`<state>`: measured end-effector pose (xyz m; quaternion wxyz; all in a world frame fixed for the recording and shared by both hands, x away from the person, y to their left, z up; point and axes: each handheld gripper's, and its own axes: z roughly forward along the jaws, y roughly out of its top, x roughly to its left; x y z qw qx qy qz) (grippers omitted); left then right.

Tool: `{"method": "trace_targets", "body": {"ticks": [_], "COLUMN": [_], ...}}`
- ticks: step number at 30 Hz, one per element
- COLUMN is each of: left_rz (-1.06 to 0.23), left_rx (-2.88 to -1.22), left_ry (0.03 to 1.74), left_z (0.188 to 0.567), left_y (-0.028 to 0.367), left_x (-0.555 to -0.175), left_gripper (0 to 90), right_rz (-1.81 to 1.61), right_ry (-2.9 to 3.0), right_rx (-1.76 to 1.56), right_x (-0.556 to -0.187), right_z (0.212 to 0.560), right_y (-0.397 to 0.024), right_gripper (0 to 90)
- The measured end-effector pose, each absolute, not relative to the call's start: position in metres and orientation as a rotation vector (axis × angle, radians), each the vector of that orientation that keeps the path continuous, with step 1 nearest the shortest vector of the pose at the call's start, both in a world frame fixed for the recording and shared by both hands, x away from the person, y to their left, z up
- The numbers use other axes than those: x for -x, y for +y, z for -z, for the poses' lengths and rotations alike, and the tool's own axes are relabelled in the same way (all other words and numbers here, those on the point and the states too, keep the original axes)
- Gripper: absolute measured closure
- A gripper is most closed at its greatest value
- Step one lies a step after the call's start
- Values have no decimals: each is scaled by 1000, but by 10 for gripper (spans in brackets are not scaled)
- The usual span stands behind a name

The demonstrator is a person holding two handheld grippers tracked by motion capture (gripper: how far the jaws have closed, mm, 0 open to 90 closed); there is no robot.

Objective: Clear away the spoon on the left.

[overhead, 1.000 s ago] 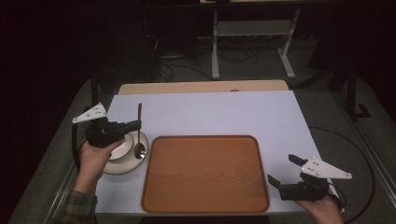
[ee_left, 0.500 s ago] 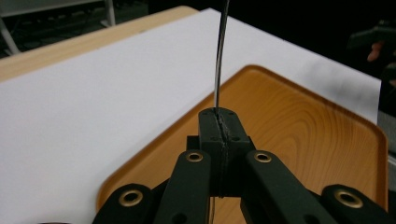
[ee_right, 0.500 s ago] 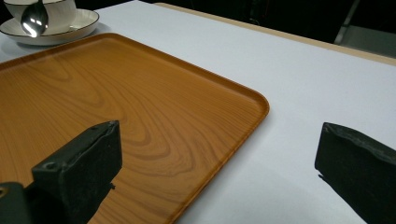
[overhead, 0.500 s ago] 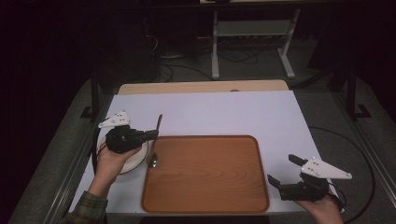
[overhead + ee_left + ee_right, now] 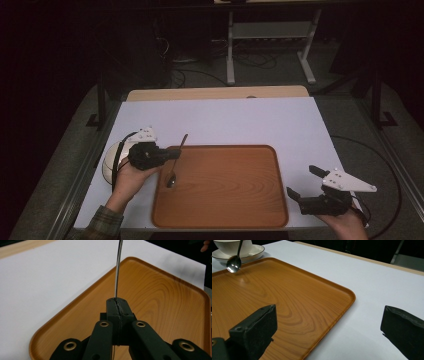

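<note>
Black left gripper (image 5: pixel 167 156), white three-cornered plate on top, black cable looping off, plaid sleeve (image 5: pixel 100 225); right gripper (image 5: pixel 303 183) matches.

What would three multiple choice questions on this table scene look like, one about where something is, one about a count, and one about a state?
1. Where is the bowl of the spoon?
A. Over the left end of the wooden tray
B. On the white tabletop beyond the tray
C. Inside the cup

2. How many spoons are there?
A. Three
B. One
C. Two

3. How do the fingers of the right gripper stand?
A. Closed on the tray rim
B. Closed on a spoon
C. Wide apart with nothing between them

Answers:
1 A, the high view shows the bowl just inside the tray's left rim, with the cup and saucer behind it in the right gripper view.
2 B, a single spoon, held by its handle in the left gripper.
3 C, the right gripper view shows tray and table between the two fingers.
</note>
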<state>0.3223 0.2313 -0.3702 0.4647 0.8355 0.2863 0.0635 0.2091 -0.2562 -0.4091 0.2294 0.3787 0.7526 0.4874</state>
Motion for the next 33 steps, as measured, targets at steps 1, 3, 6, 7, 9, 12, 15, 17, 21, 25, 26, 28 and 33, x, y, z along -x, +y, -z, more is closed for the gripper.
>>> {"method": "trace_targets", "body": {"ticks": [1,3,6,7,9,12,15,17,21,25,26,28,33], "left_rz": [-151,-142,-137,-131,-128,-117,-97,-86,-73,-64,-64,-50,-27], "left_rx": [-2060,-2069,-2088,-2089,-2093,-2099,-2099,-2106,-2121,-2133,-2133,-2145,-2177], "left_ry": [700,697,692,692,685,678,664,653,642,637,637,631,616], "left_z": [372,375,379,380,381,384,389,391,395,397,397,401,408], "left_y": [230,227,224,223,220,217,212,209,203,199,199,195,185], "left_x": [-322,-322,-323,-323,-323,-324,-324,-325,-325,-325,-325,-327,-330], "left_gripper": [897,897,896,896,896,895,894,894,894,893,893,893,892], "right_rz": [-1342,-1340,-1339,-1339,-1340,-1342,-1342,-1345,-1348,-1350,-1351,-1353,-1352], "right_ry": [2071,2073,2074,2074,2073,2074,2078,2078,2073,2072,2072,2071,2071], "right_rx": [-1042,-1040,-1040,-1039,-1039,-1040,-1039,-1041,-1041,-1043,-1043,-1042,-1044], "right_x": [-209,-209,-209,-209,-209,-209,-210,-210,-210,-210,-210,-210,-211], "right_z": [409,409,409,409,409,410,410,410,411,411,411,411,411], "right_y": [-256,-256,-256,-256,-256,-256,-256,-256,-257,-257,-257,-257,-257], "right_gripper": [1,1,1,1,1,1,1,1,1,1,1,1,1]}}
